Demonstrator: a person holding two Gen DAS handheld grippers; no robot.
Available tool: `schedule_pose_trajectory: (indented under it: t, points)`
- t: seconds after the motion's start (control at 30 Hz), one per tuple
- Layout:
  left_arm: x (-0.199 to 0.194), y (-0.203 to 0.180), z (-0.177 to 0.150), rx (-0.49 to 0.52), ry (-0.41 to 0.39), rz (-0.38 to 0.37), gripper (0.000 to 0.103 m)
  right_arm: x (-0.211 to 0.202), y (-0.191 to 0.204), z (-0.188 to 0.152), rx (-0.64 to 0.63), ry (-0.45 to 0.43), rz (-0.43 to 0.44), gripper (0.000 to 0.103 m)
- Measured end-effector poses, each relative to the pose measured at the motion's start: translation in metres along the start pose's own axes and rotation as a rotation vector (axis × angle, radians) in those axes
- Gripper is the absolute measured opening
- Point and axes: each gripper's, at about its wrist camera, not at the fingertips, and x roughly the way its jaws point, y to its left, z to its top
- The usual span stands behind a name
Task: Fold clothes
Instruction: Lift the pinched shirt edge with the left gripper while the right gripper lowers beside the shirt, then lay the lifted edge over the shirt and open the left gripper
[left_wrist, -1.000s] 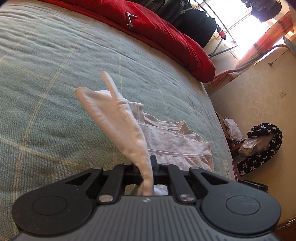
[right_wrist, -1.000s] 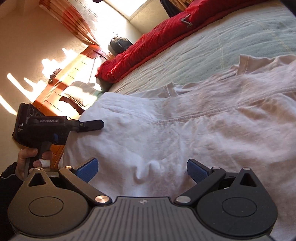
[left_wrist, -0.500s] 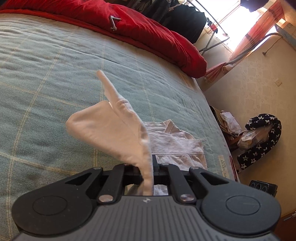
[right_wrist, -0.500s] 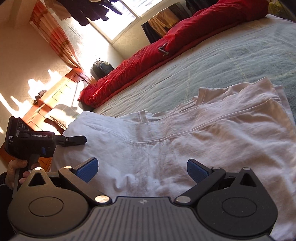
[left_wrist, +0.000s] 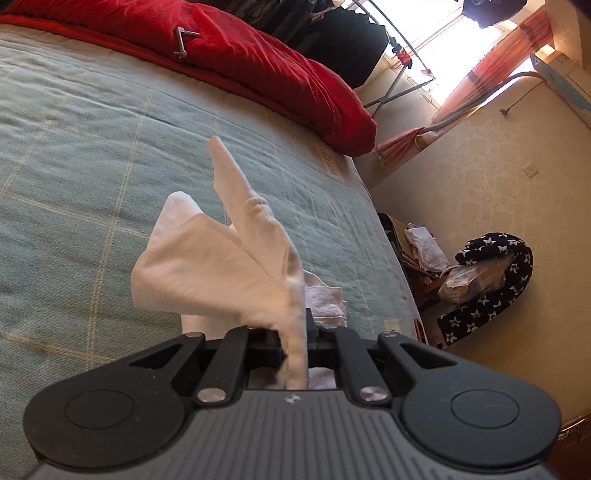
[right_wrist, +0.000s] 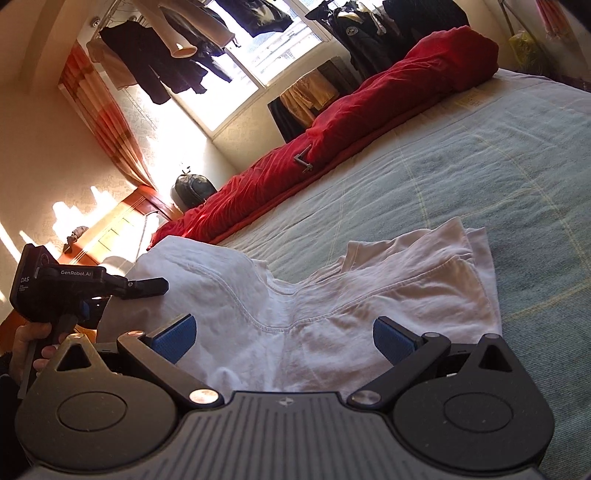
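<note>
One shirt (right_wrist: 332, 295); two claws (one clamped).

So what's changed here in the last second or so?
The left gripper, still pinching an edge of the white garment, has lifted it higher, and more cloth has come off the green bedspread. The right gripper has pulled back, fingers still apart and empty. The red quilt hasn't moved.

Black gripper (right_wrist: 284, 339) bodies — ribbed grey housings, silver pivot screws, blue-padded jaws, "GenRobot.AI" lettering.
</note>
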Motion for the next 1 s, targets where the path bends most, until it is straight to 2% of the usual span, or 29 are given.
schedule_pose_trajectory:
  t: [0.43,0.73,1.0]
  points:
    - [0.067,-0.054,-0.005,0.031,0.084,-0.049,0.007,-0.045,-0.034,0.005,0.029,-0.084,-0.061,0.103]
    - [0.118,-0.077,-0.023,0.065,0.180,-0.023,0.007,-0.075,-0.062,0.007,0.072,-0.144,-0.109,0.103]
    - [0.159,-0.085,-0.036,0.078,0.244,0.015,0.007,-0.086,-0.082,0.003,0.115,-0.157,-0.142,0.103]
